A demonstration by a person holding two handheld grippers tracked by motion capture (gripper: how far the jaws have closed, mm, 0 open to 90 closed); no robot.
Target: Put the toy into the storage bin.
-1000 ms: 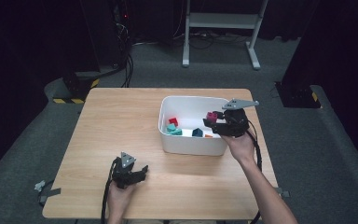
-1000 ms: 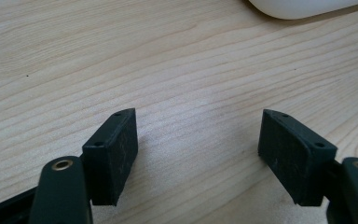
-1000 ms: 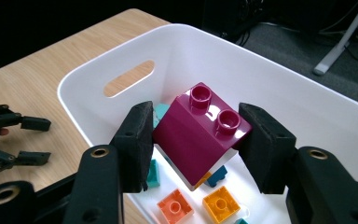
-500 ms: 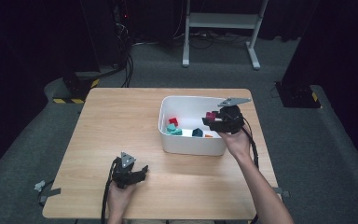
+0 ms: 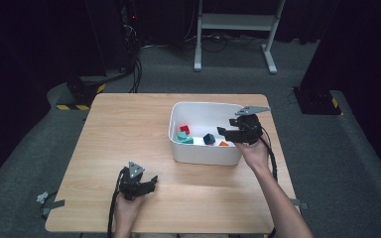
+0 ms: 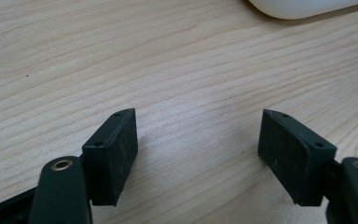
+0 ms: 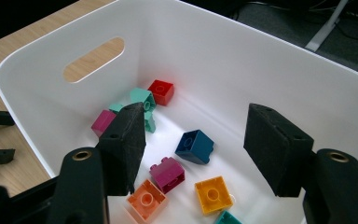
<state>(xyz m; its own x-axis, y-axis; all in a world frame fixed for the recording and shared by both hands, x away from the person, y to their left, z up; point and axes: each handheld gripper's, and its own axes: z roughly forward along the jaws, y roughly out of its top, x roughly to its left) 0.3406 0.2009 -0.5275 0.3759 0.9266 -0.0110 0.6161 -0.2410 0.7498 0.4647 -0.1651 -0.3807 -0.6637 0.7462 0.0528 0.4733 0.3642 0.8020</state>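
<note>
Your right gripper (image 7: pixel 193 149) hangs over the white bin (image 5: pixel 204 154), fingers (image 7: pixel 126 144) spread apart and empty, with the dark blue brick (image 7: pixel 195 146) lying on the bin floor right between them. The magenta brick (image 7: pixel 167 173) and yellow brick (image 7: pixel 213 193) sit just beside the blue one, so a sloppy descent could pinch two at once or knock the blue one askew. Your left gripper (image 6: pixel 198 154) rests low over the bare worktop (image 6: pixel 168 60) near the bin, fingers apart, holding nothing.
</note>
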